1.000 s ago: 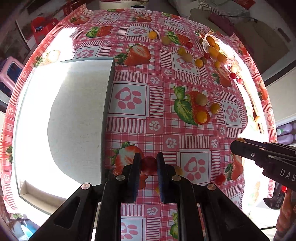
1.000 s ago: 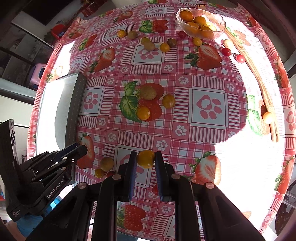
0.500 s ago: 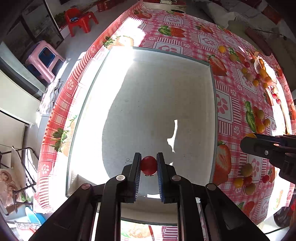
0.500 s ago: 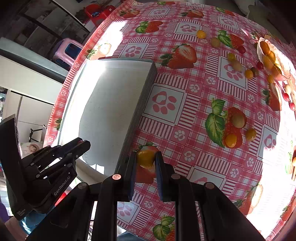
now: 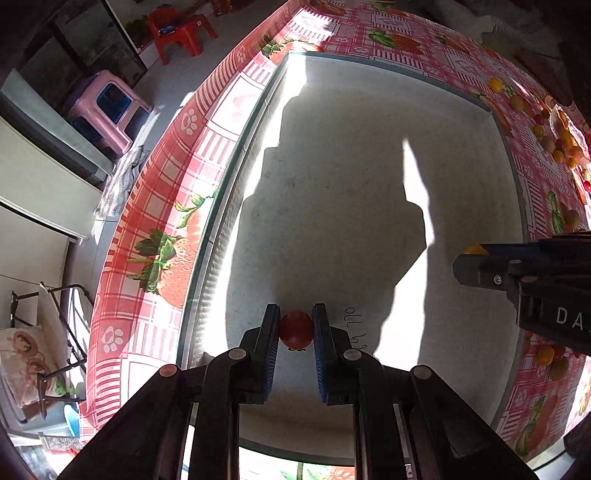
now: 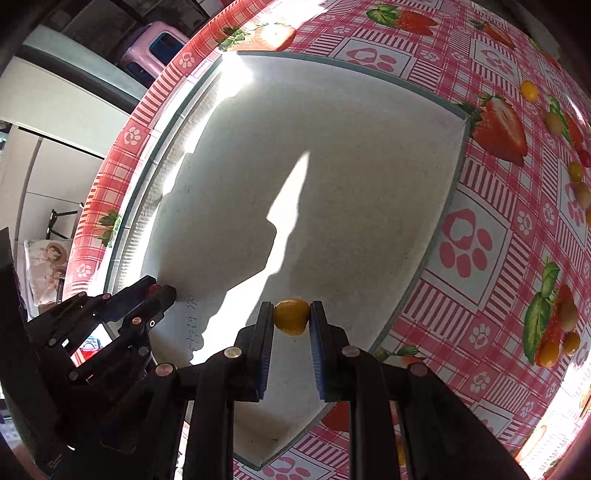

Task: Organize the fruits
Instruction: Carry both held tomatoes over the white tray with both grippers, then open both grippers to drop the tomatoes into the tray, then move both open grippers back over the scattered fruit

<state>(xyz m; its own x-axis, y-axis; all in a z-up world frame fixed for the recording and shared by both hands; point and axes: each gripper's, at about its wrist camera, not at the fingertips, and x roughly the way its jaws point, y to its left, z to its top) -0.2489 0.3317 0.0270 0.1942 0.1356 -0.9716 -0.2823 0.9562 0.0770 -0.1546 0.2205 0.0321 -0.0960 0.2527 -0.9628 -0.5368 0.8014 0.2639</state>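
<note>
My left gripper (image 5: 295, 325) is shut on a small red tomato (image 5: 295, 329) and hangs over the near left part of a big grey tray (image 5: 351, 155). My right gripper (image 6: 291, 314) is shut on a small yellow tomato (image 6: 291, 316) above the same grey tray (image 6: 314, 140), toward its near right side. Each gripper shows in the other's view: the right gripper (image 5: 474, 258) at the right edge, the left gripper (image 6: 159, 290) at the lower left with a bit of red between its fingers.
The table wears a pink checked cloth (image 6: 498, 258) printed with strawberries and paws. Several small yellow, red and greenish fruits (image 6: 554, 343) lie loose on it to the right, and more around a glass bowl (image 5: 567, 136) far right. A pink stool (image 5: 107, 107) and red chair (image 5: 177, 29) stand beyond the table's left edge.
Both grippers have travelled left from over the cloth to over the grey tray and come lower, each still shut on its tomato.
</note>
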